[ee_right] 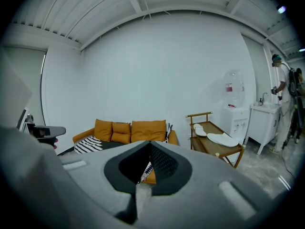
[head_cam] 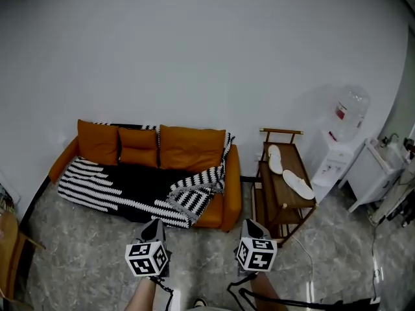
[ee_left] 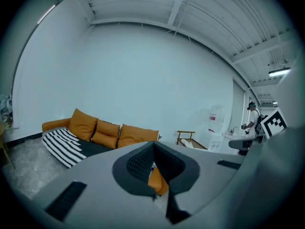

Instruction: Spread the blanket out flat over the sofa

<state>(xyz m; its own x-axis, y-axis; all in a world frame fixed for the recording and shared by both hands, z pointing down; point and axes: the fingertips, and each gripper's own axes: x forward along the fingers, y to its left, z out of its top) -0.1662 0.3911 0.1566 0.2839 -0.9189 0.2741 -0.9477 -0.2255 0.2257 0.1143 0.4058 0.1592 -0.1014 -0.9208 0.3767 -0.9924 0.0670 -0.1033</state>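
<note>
My left tongs [head_cam: 154, 225] are closed with nothing between them, and my right tongs [head_cam: 252, 225] are closed and empty too. I hold the 2 side by side, low in the head view, both pointing at the sofa [head_cam: 228, 203] and well apart from it across the grey marbled floor [head_cam: 84, 264].

The blanket [head_cam: 126, 190], black with white stripes, lies on the orange sofa. It covers the left and middle of the seat, and its front edge hangs over the seat front. Toward the right it is bunched into a loose fold [head_cam: 194, 190], and a strip of it [head_cam: 227, 142] runs up over the backrest. The right arm and the front corner below it show bare orange.

3 orange cushions lean on the backrest: 1 at the left [head_cam: 97, 141], a smaller 1 in the middle [head_cam: 137, 148] and a wide 1 at the right [head_cam: 191, 148].

Just right of the sofa stands a wooden trolley [head_cam: 271, 203] with 2 white slippers [head_cam: 297, 183] on top. Beyond it is a white water dispenser [head_cam: 336, 144].
</note>
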